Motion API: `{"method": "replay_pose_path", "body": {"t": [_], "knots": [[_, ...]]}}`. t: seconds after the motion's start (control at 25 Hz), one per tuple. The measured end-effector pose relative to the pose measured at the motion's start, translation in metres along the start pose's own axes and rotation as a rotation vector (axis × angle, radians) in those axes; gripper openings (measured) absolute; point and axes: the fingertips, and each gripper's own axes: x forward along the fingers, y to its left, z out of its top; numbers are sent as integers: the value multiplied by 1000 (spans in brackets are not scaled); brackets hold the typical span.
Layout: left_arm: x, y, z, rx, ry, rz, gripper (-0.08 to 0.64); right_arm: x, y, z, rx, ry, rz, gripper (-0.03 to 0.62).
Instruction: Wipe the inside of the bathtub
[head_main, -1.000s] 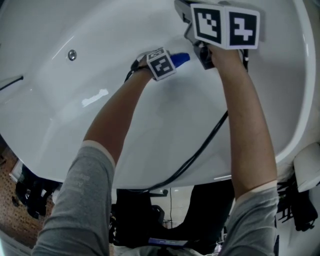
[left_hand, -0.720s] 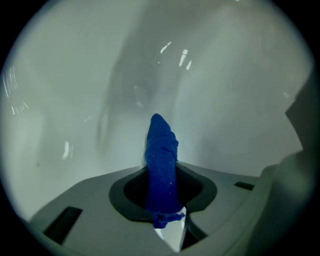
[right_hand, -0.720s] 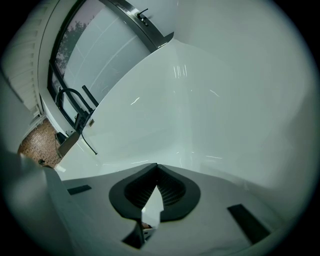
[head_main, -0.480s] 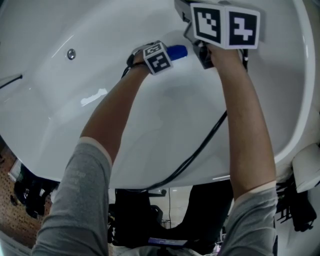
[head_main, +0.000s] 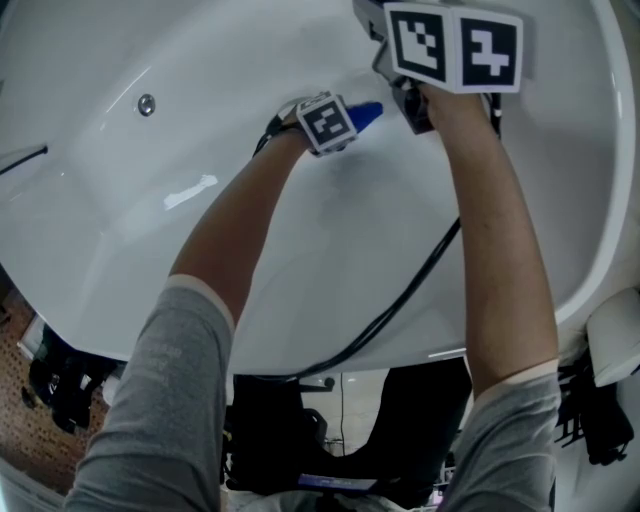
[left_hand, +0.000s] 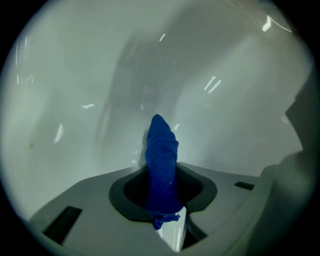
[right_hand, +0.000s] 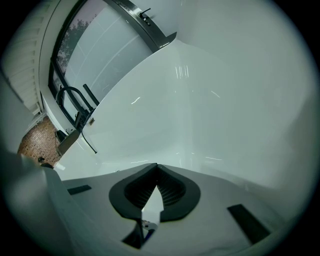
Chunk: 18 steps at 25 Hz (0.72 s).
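Observation:
The white bathtub (head_main: 200, 60) fills the head view. My left gripper (head_main: 350, 118) reaches onto the tub's inner wall, shut on a blue cloth (head_main: 366, 114). In the left gripper view the rolled blue cloth (left_hand: 161, 155) sticks out past the left gripper (left_hand: 161, 172) and its tip presses on the tub's inside wall (left_hand: 75, 100). My right gripper (head_main: 408, 108) hovers just right of the cloth, its jaws mostly hidden under its marker cube. In the right gripper view the right gripper (right_hand: 157, 169) is shut with nothing in it, pointed at the tub's smooth side (right_hand: 210, 110).
A round metal fitting (head_main: 147, 104) sits in the tub wall at upper left. A black cable (head_main: 400, 295) runs from the grippers down over the tub rim. The right gripper view shows a metal rail (right_hand: 145, 22), a black rack (right_hand: 75, 107) and brick floor (right_hand: 35, 140) beyond the tub.
My left gripper slid the cloth up and left half a second ago, then back down and right to about where it began. The right gripper has barely moved.

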Motion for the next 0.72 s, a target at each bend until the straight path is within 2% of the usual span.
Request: {"method": "replay_pose_path", "body": {"t": [0.16, 0.36, 0.56, 0.72], "knots": [[14, -22, 6, -5, -19, -68, 118, 2, 0, -2, -4, 8, -1, 8], [14, -20, -6, -48, 21, -69, 118, 3, 1, -2, -20, 14, -4, 8], [12, -34, -1, -65, -8, -92, 115, 3, -10, -13, -81, 37, -65, 8], [3, -50, 11, -70, -30, -133, 111, -2, -3, -26, -90, -2, -65, 8]]}}
